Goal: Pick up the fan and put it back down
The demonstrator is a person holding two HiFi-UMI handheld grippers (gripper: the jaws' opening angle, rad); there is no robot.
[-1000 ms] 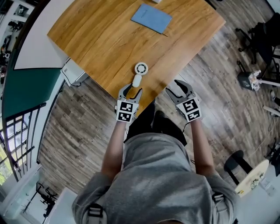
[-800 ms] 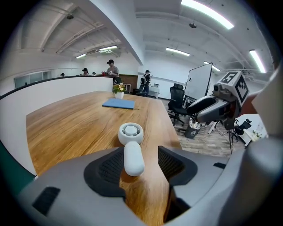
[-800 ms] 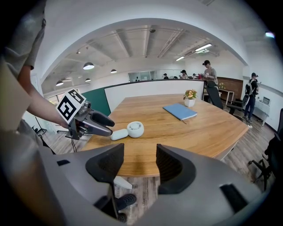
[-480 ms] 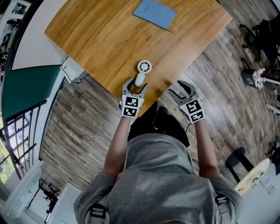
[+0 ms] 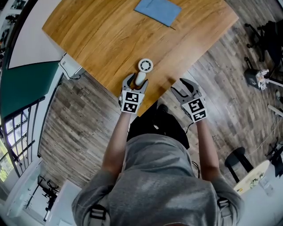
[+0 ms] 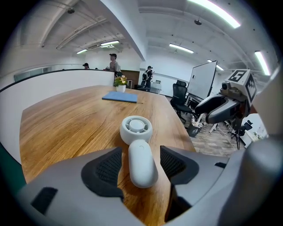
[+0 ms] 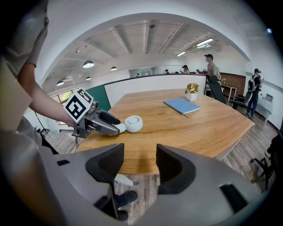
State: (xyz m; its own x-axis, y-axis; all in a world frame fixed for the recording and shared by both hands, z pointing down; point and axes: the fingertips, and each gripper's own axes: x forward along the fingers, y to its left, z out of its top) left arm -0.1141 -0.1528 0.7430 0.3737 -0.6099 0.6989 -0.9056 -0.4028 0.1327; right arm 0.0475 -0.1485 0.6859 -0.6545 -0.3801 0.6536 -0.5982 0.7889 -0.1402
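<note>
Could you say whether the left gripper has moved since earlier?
Yes: the left gripper advanced toward the fan; its jaws have just been opening and now straddle its handle.

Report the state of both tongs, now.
Left tongs: open, jaws just been opening, handle of the fan between them, ungripped.
Right tongs: open, empty.

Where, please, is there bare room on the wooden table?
Free: the bare wooden tabletop between the small white handheld fan and the flat blue notebook. Crowded: the near edge, where the left tongs, jaws just opening, straddle the fan's handle.
</note>
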